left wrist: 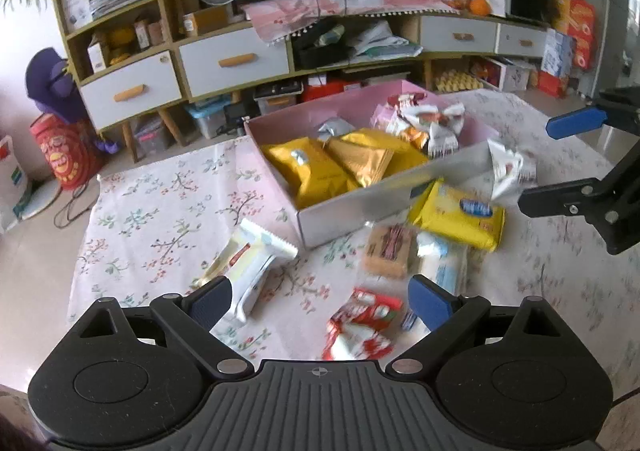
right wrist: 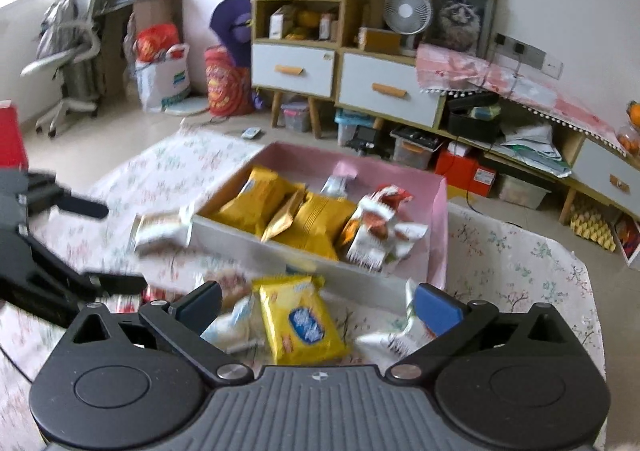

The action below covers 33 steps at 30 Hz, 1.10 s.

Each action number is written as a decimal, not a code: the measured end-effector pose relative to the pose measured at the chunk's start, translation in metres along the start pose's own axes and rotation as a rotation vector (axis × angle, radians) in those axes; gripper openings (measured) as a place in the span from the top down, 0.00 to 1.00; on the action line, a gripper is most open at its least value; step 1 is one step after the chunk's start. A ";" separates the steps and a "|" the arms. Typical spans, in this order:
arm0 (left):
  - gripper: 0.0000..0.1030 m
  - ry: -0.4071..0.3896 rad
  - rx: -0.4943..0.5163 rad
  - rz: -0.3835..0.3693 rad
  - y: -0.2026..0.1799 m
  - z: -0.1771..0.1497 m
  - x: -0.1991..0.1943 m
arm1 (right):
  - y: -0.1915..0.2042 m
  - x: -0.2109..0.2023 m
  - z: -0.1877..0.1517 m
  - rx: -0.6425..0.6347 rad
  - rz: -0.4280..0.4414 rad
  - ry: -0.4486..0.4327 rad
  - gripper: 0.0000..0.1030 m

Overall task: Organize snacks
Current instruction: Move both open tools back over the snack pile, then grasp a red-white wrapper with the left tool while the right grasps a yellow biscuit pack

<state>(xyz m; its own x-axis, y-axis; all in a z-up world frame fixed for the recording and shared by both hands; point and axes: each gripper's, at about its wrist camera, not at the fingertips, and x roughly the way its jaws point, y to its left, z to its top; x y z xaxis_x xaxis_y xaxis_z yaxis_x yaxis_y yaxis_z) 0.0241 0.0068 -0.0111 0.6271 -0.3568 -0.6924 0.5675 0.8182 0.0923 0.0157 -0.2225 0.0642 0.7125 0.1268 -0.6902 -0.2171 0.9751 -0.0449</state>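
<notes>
A pink open box (left wrist: pixel 352 207) (right wrist: pixel 438 219) on the floral tablecloth holds yellow snack bags (left wrist: pixel 316 171) (right wrist: pixel 316 225) and white-and-orange packets (left wrist: pixel 430 123) (right wrist: pixel 380 235). My left gripper (left wrist: pixel 320 303) is open above a red-and-white packet (left wrist: pixel 362 327), with a cream packet (left wrist: pixel 248 267) at its left finger. My right gripper (right wrist: pixel 320 309) is open over a yellow biscuit pack (right wrist: pixel 300 325) (left wrist: pixel 460 215). A silver packet (left wrist: pixel 508 171) lies beside the box, between the right gripper's fingers (left wrist: pixel 576 123) in the left wrist view.
A brown biscuit pack (left wrist: pixel 388 251) and a pale blue packet (left wrist: pixel 444 267) lie in front of the box. A low cabinet with white drawers (left wrist: pixel 232 59) (right wrist: pixel 384 91) stands behind the table. The left gripper shows as black fingers (right wrist: pixel 80 207) in the right wrist view.
</notes>
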 end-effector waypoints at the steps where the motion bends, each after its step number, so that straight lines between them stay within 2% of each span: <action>1: 0.07 0.000 0.010 -0.003 0.002 -0.004 0.000 | 0.002 0.001 -0.004 -0.014 0.005 0.004 0.16; 7: 0.07 0.044 0.022 -0.035 0.011 -0.025 0.010 | 0.018 0.009 -0.018 -0.079 0.031 0.040 0.16; 15: 0.09 0.051 0.009 -0.112 0.012 -0.024 0.024 | 0.029 0.031 -0.025 -0.119 0.046 0.093 0.16; 20: 0.25 0.075 -0.014 -0.149 0.010 -0.019 0.034 | 0.023 0.040 -0.023 -0.100 0.032 0.091 0.19; 22: 0.39 0.088 -0.020 -0.155 0.010 -0.019 0.036 | 0.019 0.043 -0.022 -0.089 0.031 0.089 0.23; 27: 0.58 0.115 -0.047 -0.172 0.012 -0.019 0.043 | 0.012 0.050 -0.023 -0.075 0.034 0.095 0.32; 30: 0.61 0.132 -0.046 -0.162 0.011 -0.020 0.046 | 0.008 0.054 -0.023 -0.070 0.037 0.097 0.41; 33: 0.61 0.131 -0.045 -0.160 0.010 -0.020 0.047 | 0.006 0.056 -0.021 -0.060 0.036 0.093 0.45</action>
<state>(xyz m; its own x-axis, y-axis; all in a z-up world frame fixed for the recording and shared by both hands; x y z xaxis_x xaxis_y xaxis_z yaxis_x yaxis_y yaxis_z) 0.0490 0.0074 -0.0568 0.4543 -0.4242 -0.7833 0.6277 0.7764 -0.0564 0.0406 -0.2132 0.0101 0.6388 0.1415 -0.7563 -0.2828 0.9573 -0.0598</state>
